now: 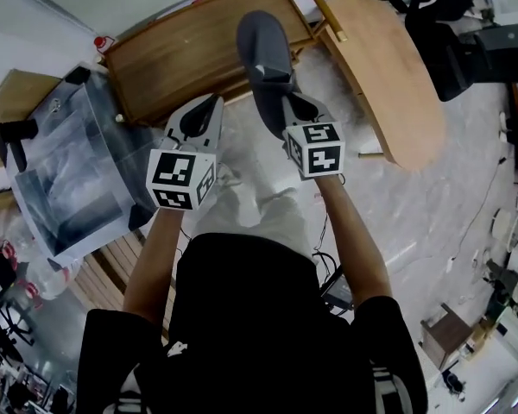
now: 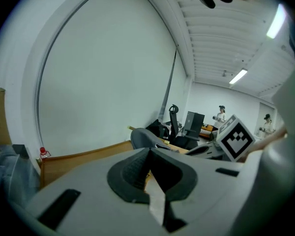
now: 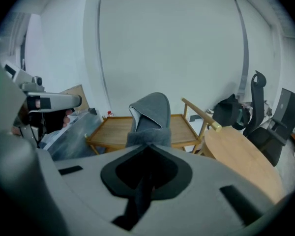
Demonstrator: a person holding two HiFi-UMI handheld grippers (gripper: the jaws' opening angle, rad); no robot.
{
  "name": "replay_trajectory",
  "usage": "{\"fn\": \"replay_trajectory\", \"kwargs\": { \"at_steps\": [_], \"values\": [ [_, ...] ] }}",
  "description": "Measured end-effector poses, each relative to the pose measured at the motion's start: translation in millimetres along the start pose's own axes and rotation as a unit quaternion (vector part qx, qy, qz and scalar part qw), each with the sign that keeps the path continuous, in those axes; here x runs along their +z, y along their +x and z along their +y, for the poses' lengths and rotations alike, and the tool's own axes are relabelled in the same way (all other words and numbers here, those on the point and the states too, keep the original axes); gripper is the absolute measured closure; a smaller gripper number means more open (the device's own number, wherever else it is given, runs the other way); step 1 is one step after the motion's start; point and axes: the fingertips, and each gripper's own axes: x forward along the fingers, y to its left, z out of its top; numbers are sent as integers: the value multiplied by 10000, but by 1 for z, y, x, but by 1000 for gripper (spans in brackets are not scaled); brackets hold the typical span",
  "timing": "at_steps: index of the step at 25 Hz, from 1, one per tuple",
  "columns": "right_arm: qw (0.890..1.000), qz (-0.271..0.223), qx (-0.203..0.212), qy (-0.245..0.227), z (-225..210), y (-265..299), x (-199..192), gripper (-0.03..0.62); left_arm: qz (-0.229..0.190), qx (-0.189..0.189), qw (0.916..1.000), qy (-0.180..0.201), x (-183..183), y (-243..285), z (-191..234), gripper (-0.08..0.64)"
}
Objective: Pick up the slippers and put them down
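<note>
Right gripper [image 3: 147,150]: jaws clamped on one end of a dark grey fabric slipper [image 3: 150,114], which is held in the air in front of a rimmed wooden trolley [image 1: 173,50], beside a round pale-wood table [image 1: 388,67]. Left gripper [image 2: 148,154]: jaws closed together, nothing between them.

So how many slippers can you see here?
1. A grey slipper is pinched in the right tool, held up in front of the wooden cart. No second slipper shows; one may lie out of view.
</note>
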Motion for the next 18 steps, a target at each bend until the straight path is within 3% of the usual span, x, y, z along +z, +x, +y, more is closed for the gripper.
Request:
{"fn": "replay_trajectory", "kwargs": {
  "at_steps": [7, 18],
  "values": [
    [9984, -54, -418, 371, -67, -55, -33, 588, 241, -573, 9978, 209, -9, 41, -77, 555],
    [9945, 20, -697, 785, -148, -119, -92, 588, 425, -959, 9940, 306, -24, 93, -176, 555]
  ]
}}
